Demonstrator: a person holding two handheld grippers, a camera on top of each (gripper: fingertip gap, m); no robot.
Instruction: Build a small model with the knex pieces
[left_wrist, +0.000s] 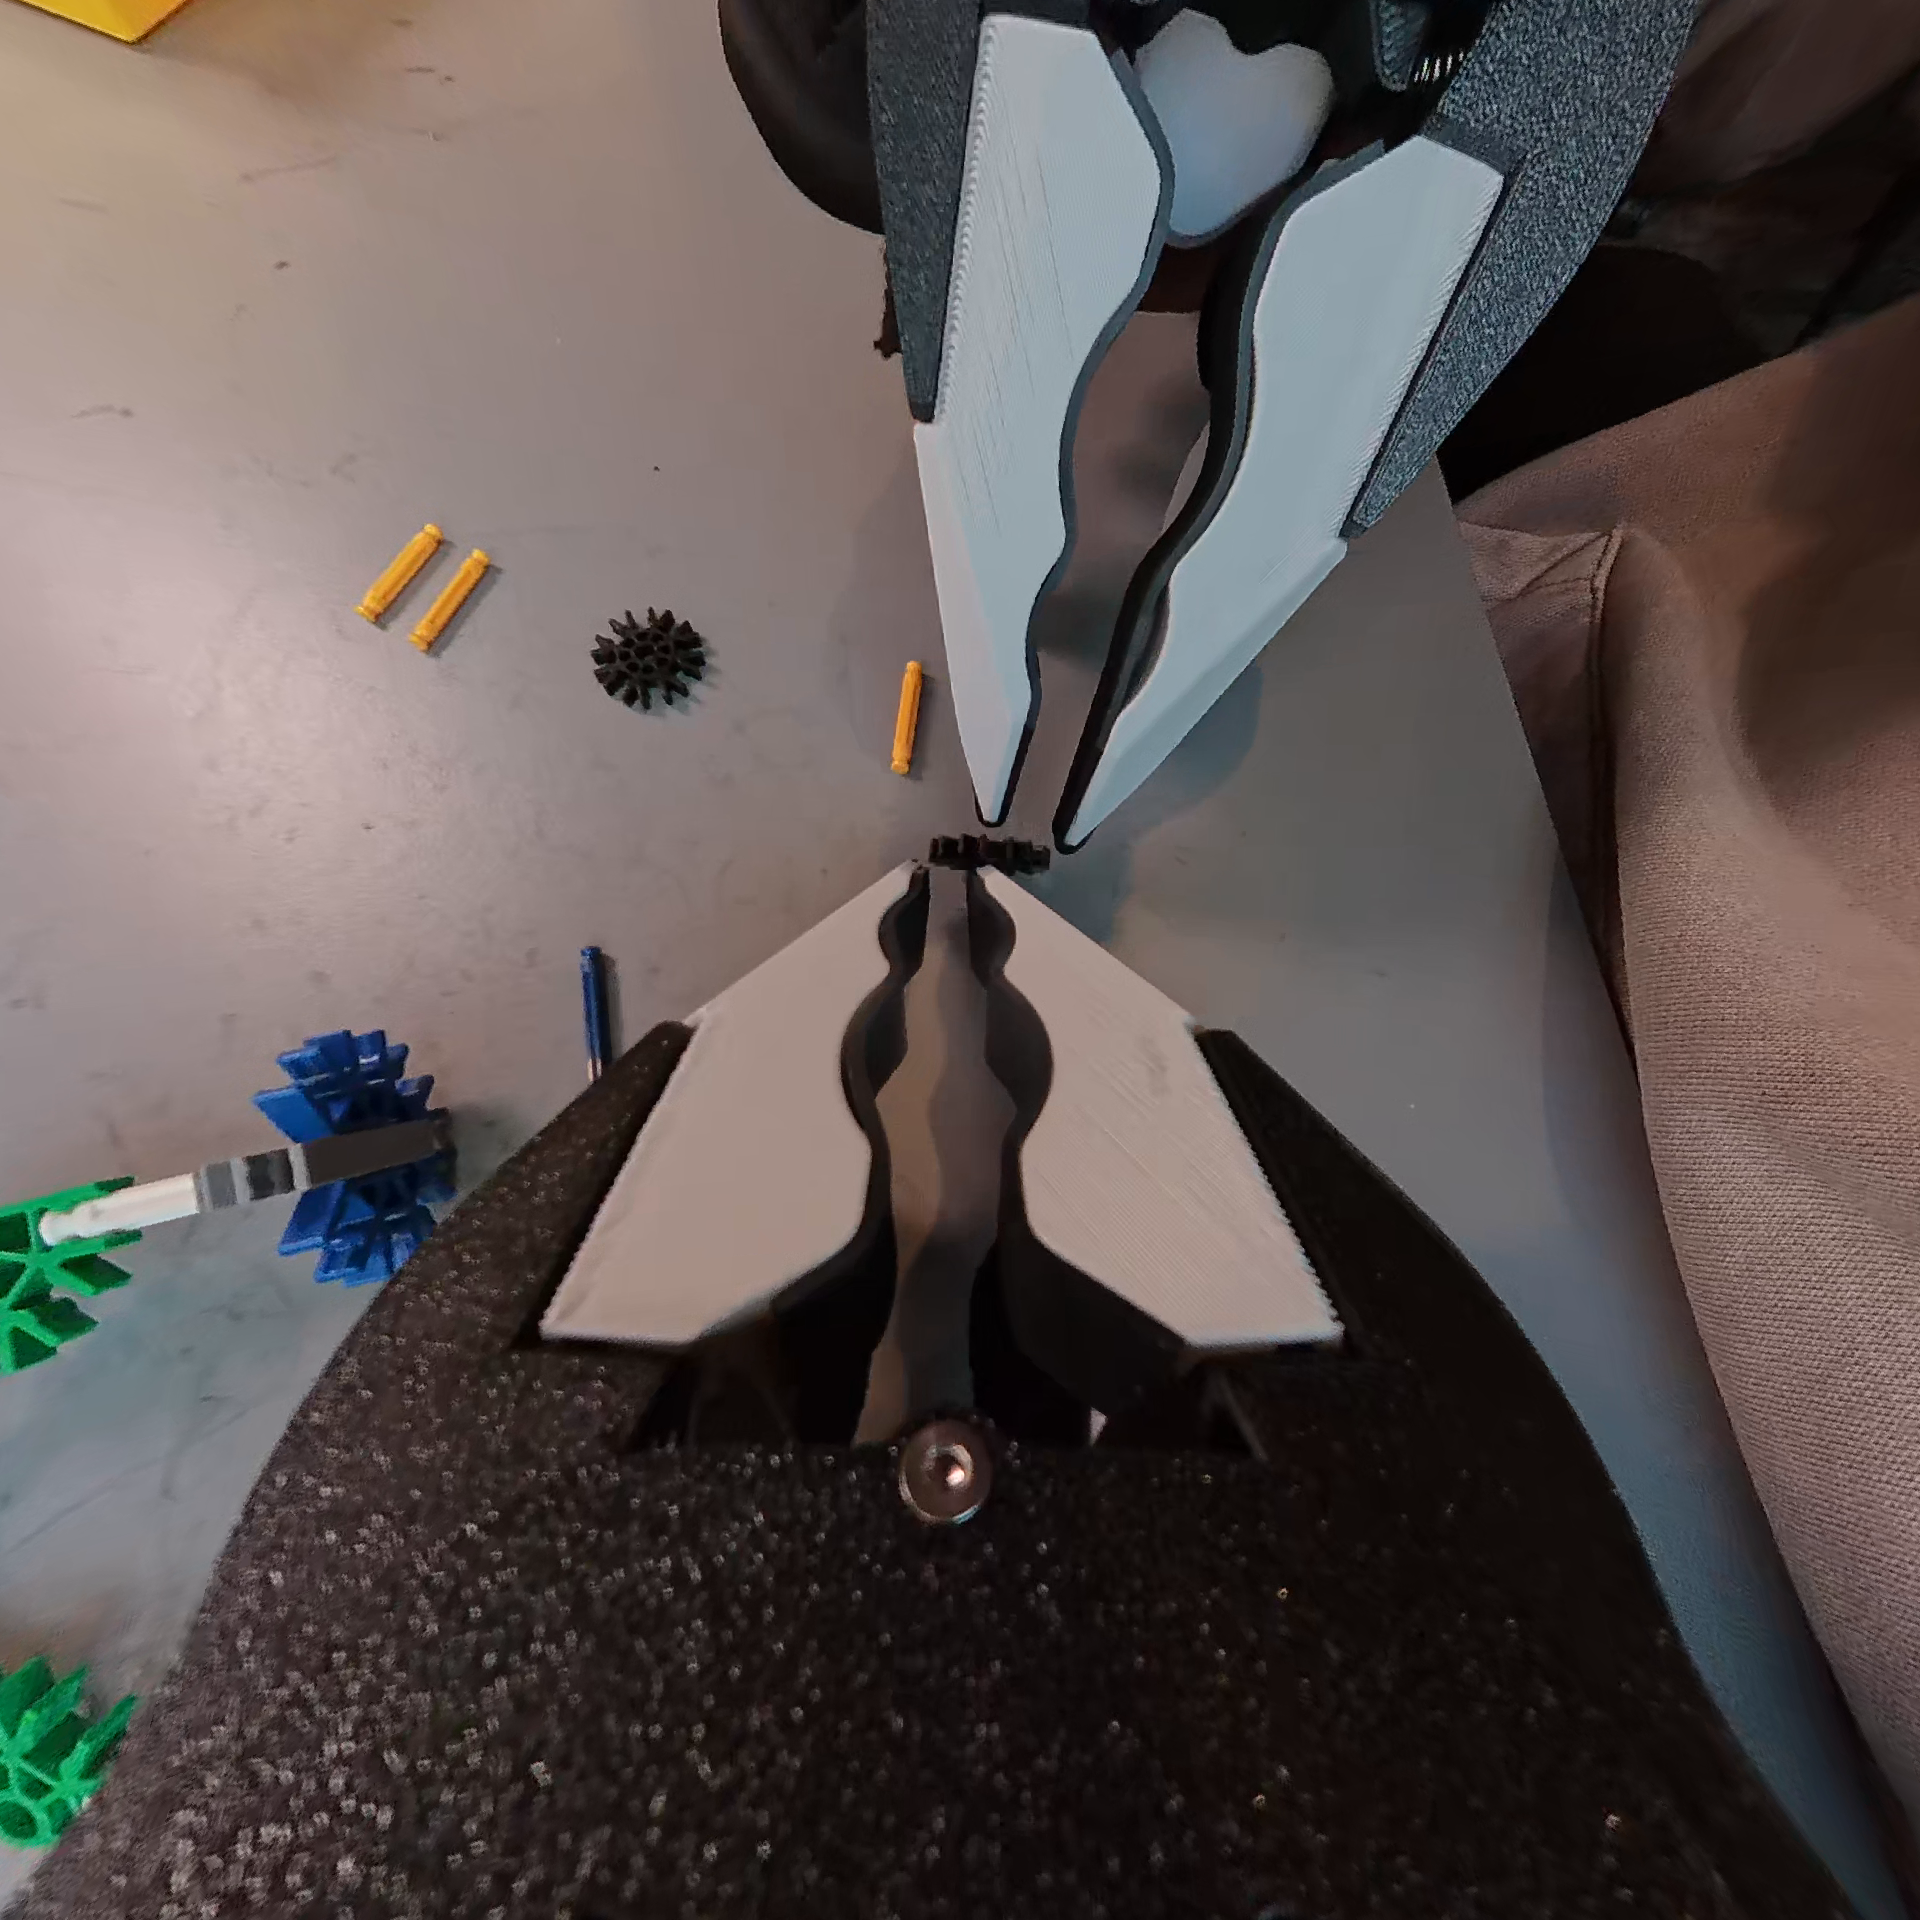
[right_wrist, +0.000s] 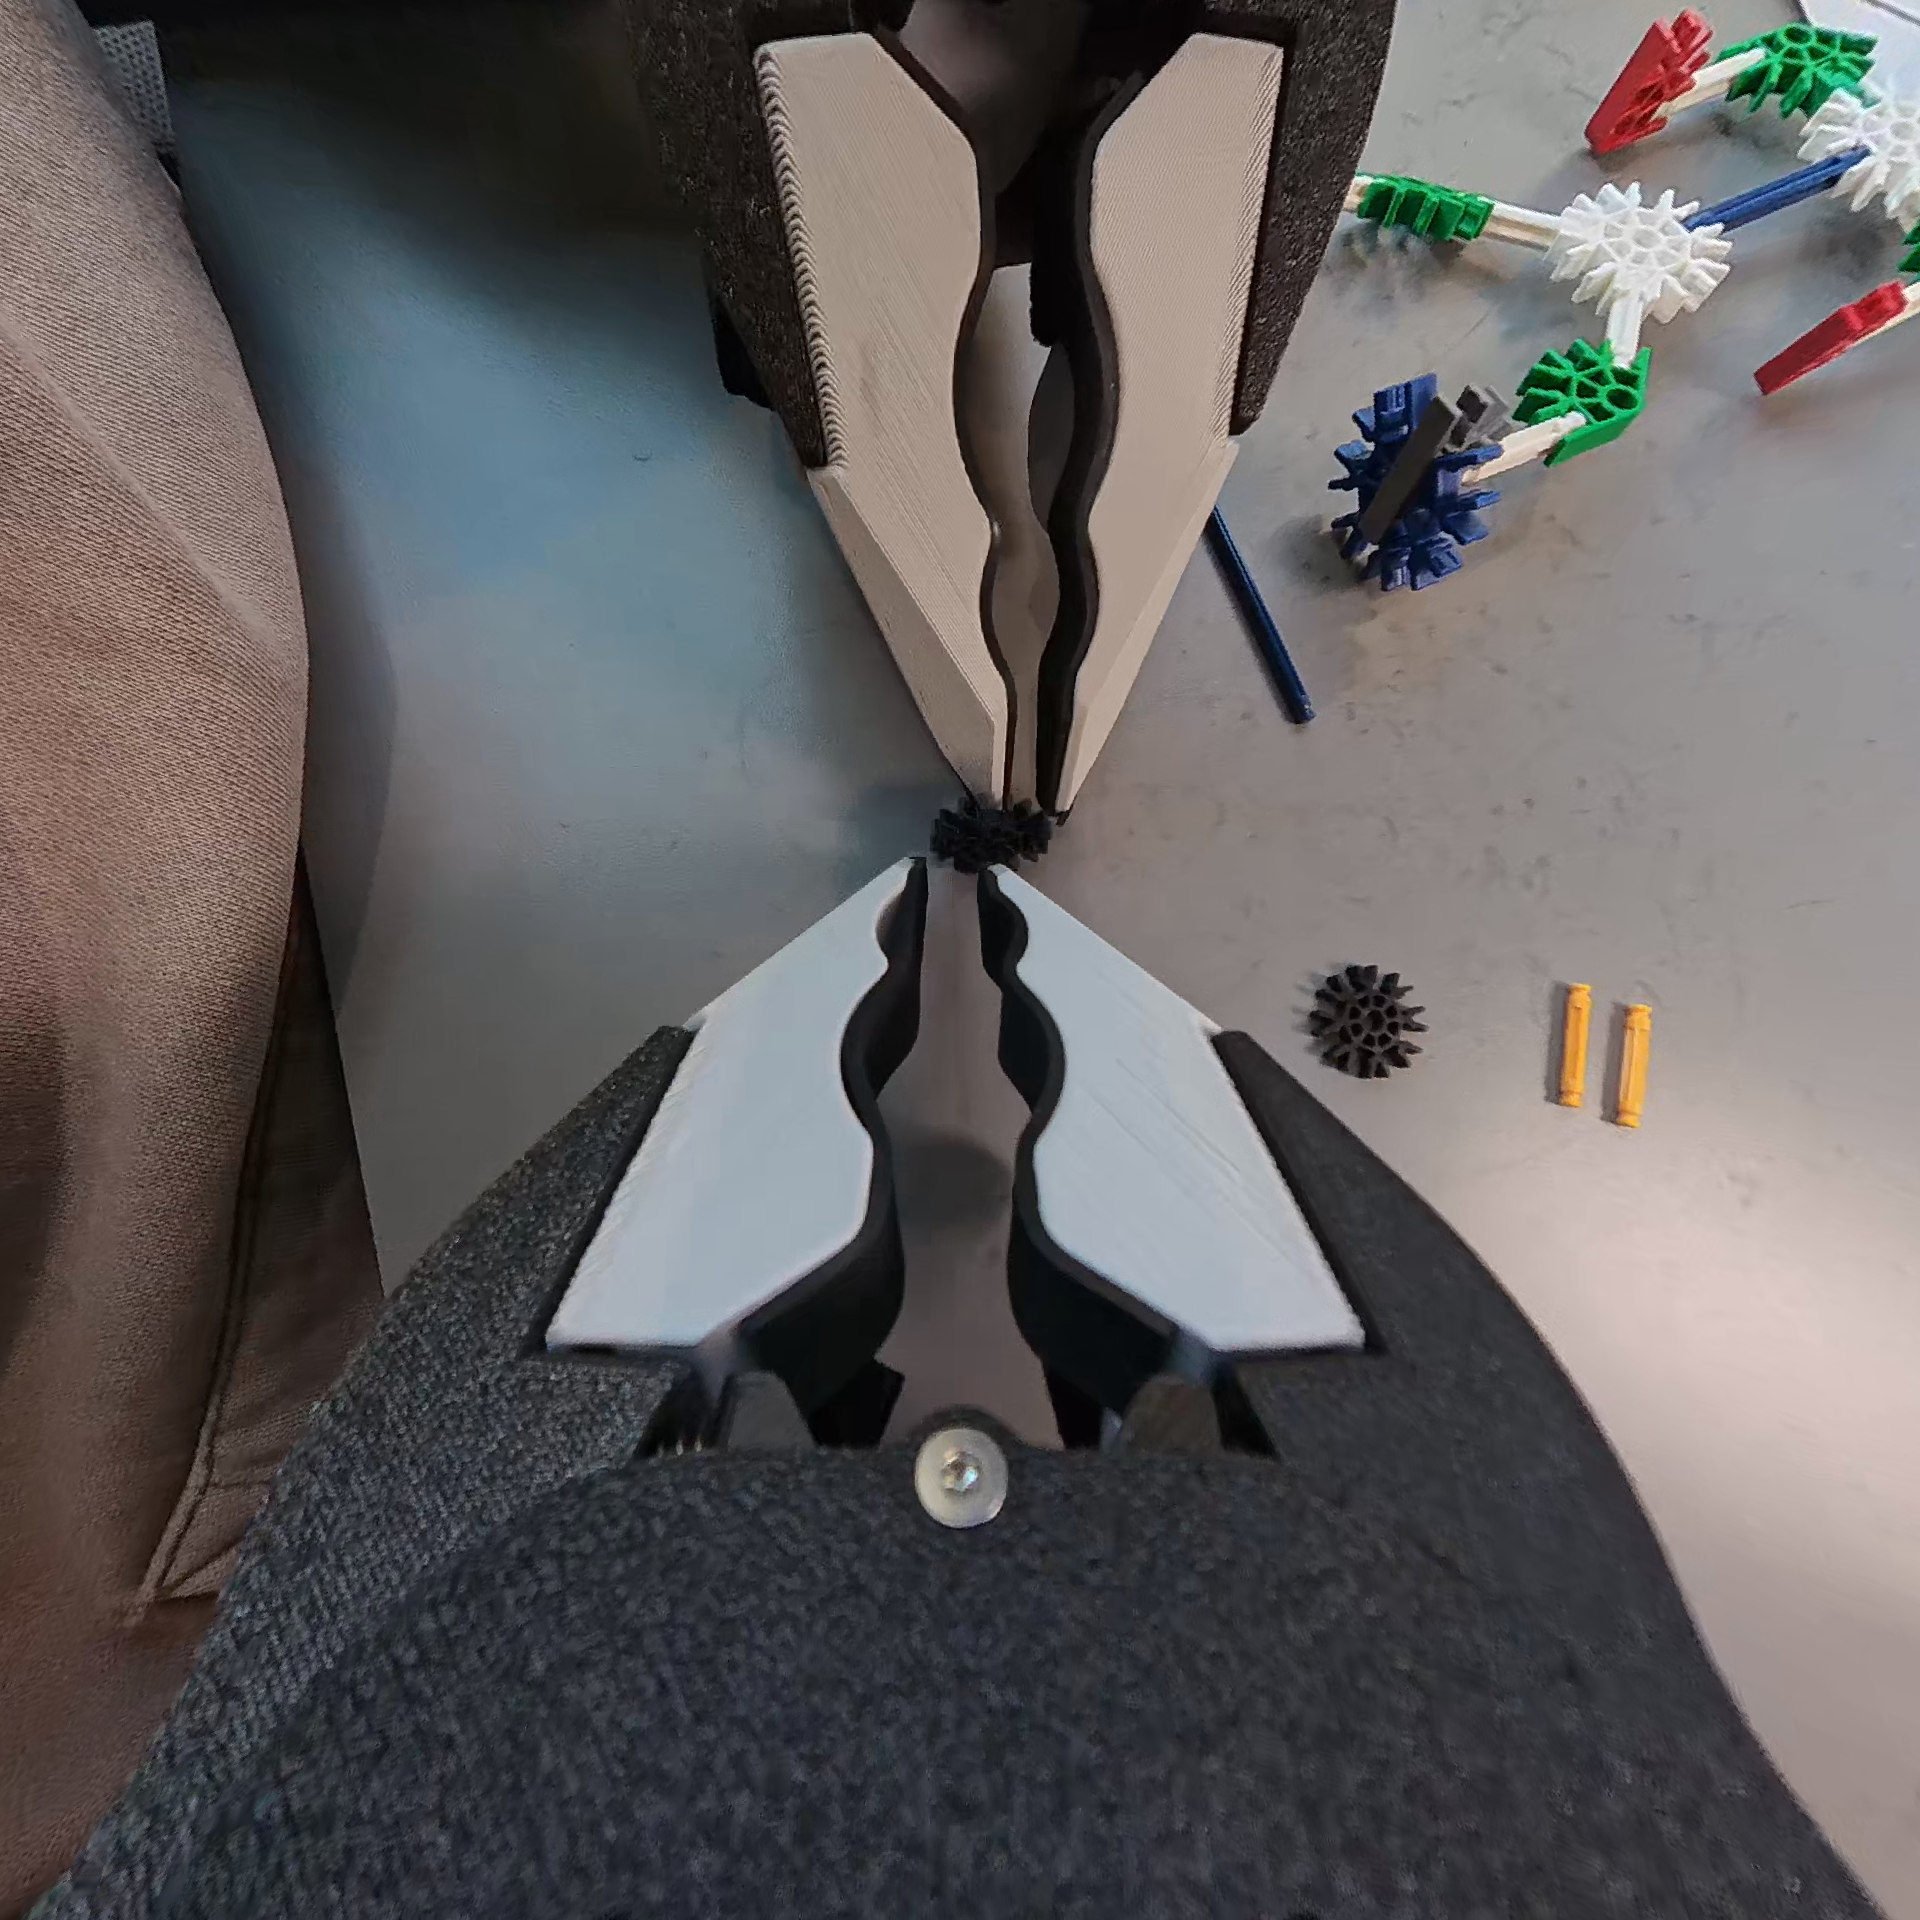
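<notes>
A small black snowflake connector (left_wrist: 992, 852) hangs above the grey table (left_wrist: 312, 312) between the two grippers' tips. My left gripper (left_wrist: 945, 871) is shut on its edge; in the right wrist view the left gripper (right_wrist: 1023, 805) comes from the top with its pads almost together on the connector (right_wrist: 987, 833). My right gripper (right_wrist: 951, 871) faces it from the other side. In the left wrist view the right gripper (left_wrist: 1029, 831) has its tips a narrow gap apart, right at the connector's far side and holding nothing else.
A second black connector (left_wrist: 649, 660), two yellow rods (left_wrist: 426, 587), one more yellow rod (left_wrist: 907, 717) and a blue rod (left_wrist: 592, 1003) lie on the table. A model of blue (right_wrist: 1413, 483), green, white and red pieces lies beyond. Brown fabric (left_wrist: 1766, 935) borders the table edge. Only a small space, under 4 cm, lies between the two pairs of fingers. The left tips stand about 6 cm off the blue rod (left_wrist: 592, 1003). The right camera catches it too, in the right wrist view (right_wrist: 1288, 670).
</notes>
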